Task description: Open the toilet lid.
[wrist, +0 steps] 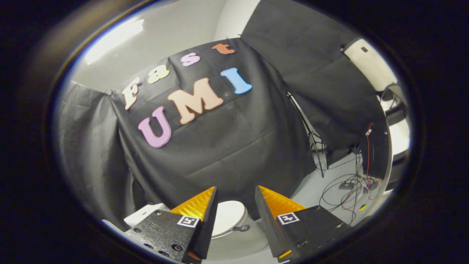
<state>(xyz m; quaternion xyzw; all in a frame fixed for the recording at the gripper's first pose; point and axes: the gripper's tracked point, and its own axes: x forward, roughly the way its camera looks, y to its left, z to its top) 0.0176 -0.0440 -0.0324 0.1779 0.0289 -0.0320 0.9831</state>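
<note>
clearly the approach is the step in hand: the gripper (236,194) hangs in the air with its fingers spread well apart and nothing between them, pointed toward the black cloth wall (227,146) of the booth. the toilet (234,227) sits low, beyond and below the fingertips, showing in the gap between the two fingers, well apart from them. its lid (227,216) looks down flat over the seat, so the task seems not yet begun. a small dark tab or handle (242,228) appears to stick out at the front edge of the lid, though it is too small to tell what it is. off to the right, a tangle of cables (348,190) lies on the pale floor near a stand (315,146). the next move likely calls for lowering and tipping the gripper down toward the lid's front edge, getting a finger under the rim or closing on the tab, then swinging the lid up and back toward the tank (144,214).
</note>
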